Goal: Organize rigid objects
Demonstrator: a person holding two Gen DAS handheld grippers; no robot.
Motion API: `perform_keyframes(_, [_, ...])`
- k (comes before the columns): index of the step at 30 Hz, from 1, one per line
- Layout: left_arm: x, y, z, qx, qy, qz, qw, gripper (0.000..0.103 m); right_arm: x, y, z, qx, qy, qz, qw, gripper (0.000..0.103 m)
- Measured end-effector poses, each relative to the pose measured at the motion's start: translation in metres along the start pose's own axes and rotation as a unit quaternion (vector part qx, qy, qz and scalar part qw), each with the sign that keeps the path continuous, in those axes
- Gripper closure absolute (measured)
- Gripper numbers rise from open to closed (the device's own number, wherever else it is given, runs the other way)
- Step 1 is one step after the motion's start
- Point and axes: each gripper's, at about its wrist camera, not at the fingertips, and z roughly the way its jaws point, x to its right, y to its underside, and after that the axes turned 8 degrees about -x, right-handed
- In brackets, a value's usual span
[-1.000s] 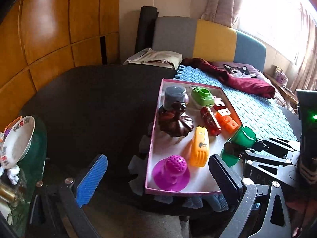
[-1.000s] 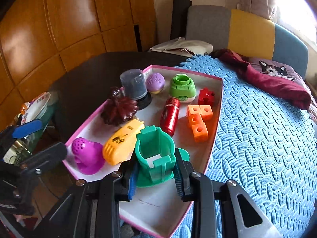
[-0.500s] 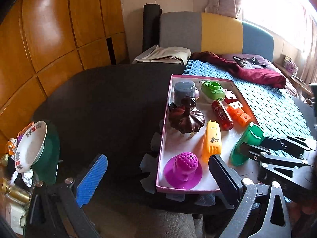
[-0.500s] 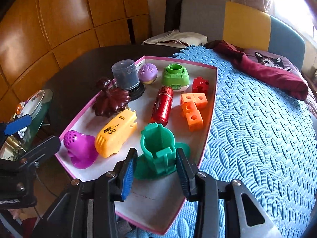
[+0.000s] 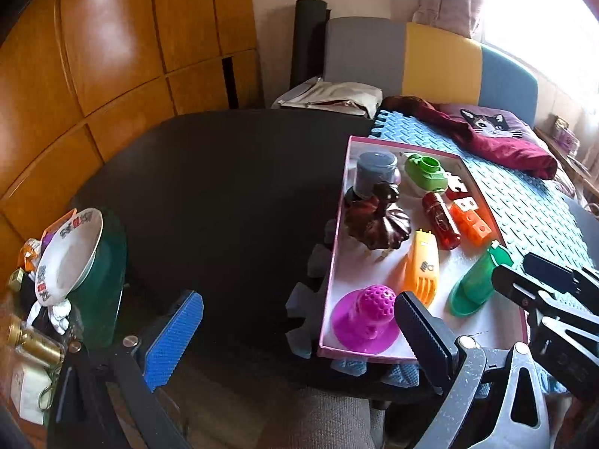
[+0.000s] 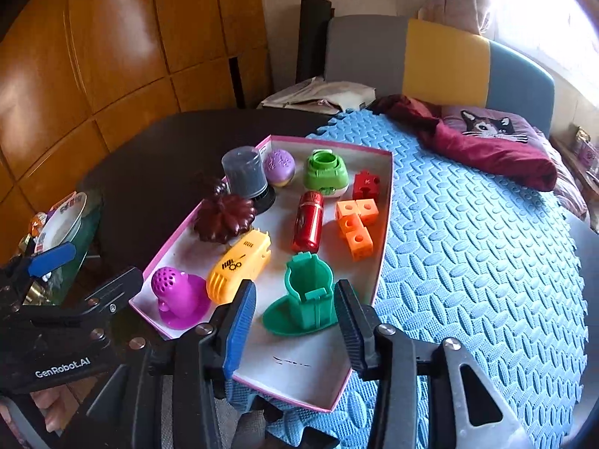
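Indoors, at a dark round table (image 5: 224, 172) partly covered by a blue foam mat (image 6: 468, 232). On the mat, a shallow pink-rimmed white tray (image 6: 310, 378) full of plastic toys.

Nearest in the right wrist view: right gripper (image 6: 295, 321), jaws spread apart, gripping nothing. Between its fingers but clear of both pads, a green cup-shaped toy (image 6: 307, 295) standing upright on its wide base on the tray floor. Left finger pad blue, right finger pad black.

To the left of the green toy: a yellow comb-like toy (image 6: 239, 265) lying flat, and beyond it a magenta dotted toy (image 6: 176, 295) at the tray's near left corner. Farther back: a red cylinder (image 6: 309, 220) lying on its side, orange cubes (image 6: 353, 224) joined together just right of it, a red block (image 6: 365, 185) behind those. Along the far end: a lime green toy (image 6: 325, 172), a purple ball-like toy (image 6: 279, 166), a grey canister (image 6: 243, 172). Dark brown ridged toy (image 6: 224, 217) against the tray's left rim.

Lower left of the tray, seen in the left wrist view: left gripper (image 5: 295, 333), jaws wide apart and empty, hanging over the table edge. Off to the far left, a white patterned bowl (image 5: 63, 258) tilted on a glass surface. At the back, a maroon cloth with a cat face (image 5: 486, 131) on the mat.
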Motion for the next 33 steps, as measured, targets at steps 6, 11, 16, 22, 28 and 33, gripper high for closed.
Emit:
perform_keyframes(6, [-0.003,-0.007,-0.003,-0.016,0.004,-0.012,0.9998,0.0,-0.003,-0.003,-0.005,0.007,0.03,0.027,0.999,0.046])
perform_keyframes(11, [0.0,-0.012,-0.007,-0.01,-0.002,-0.004,0.9999,0.0,-0.004,-0.008,-0.004,0.005,0.057,0.045,0.997,0.046])
perform_keyframes(16, [0.007,-0.016,-0.009,-0.013,-0.006,0.018,0.9997,0.0,-0.004,-0.012,-0.004,0.009,0.059,0.059,0.997,0.046])
perform_keyframes(22, [0.012,-0.017,-0.011,-0.008,-0.002,0.027,0.9996,0.0,-0.007,-0.014,-0.004,0.013,0.067,0.059,0.996,0.046])
perform_keyframes(28, [0.013,-0.02,-0.008,-0.022,0.017,0.02,0.9994,0.0,-0.004,-0.014,-0.006,0.015,0.065,0.066,0.996,0.046])
perform_keyframes(33, [0.019,-0.019,-0.012,-0.011,0.013,0.028,0.9995,0.0,0.0,-0.015,-0.006,0.012,0.069,0.073,0.995,0.046])
